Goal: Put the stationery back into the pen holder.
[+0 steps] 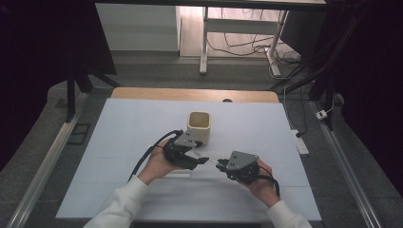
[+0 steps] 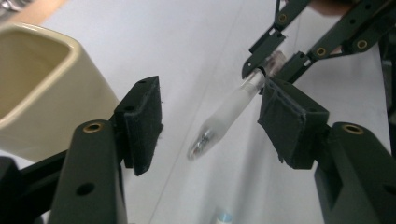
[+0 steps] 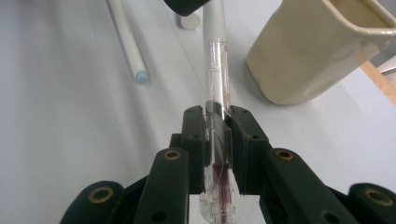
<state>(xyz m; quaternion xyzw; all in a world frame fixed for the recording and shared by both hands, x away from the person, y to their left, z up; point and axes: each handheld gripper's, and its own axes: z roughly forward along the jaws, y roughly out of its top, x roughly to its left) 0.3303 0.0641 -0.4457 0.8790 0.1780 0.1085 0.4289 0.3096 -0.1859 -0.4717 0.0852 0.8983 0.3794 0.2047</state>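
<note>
A white sheet-covered table [image 1: 142, 137] is seen beneath both grippers, and on it a cream, square-mouthed ceramic cup [image 1: 198, 126] stands upright just beyond the left gripper [image 1: 198, 160]; in the left gripper view the cup [image 2: 42, 88] lies to the outer side of the left-hand jaw, close beside it, and in the right gripper view it [image 3: 317, 51] sits ahead and to the right of the jaws, clear of them. What the cup holds cannot be made out: its mouth is seen only at a slant and part of it is cut off at the frame edge. The task's thing, a clear plastic pen with a frosted cap and dark red ink inside [image 3: 217, 93], is clamped between the pads of the right gripper [image 3: 217, 140], whose jaws are pressed together on its barrel, the pen running straight ahead from them. In the left gripper view the capped end of the pen [image 2: 229, 112] is found in the gap between the left gripper's jaws, which stand apart with neither pad pressing on it, though the right-hand pad is very near the barrel. A thin white stick with a pale blue tip [image 3: 128, 42] lies on the sheet ahead and to the left of the right jaws, well apart from the pen. A small white cylinder [image 3: 190, 20] beyond is half hidden by a black jaw tip and is hard to identify.
</note>
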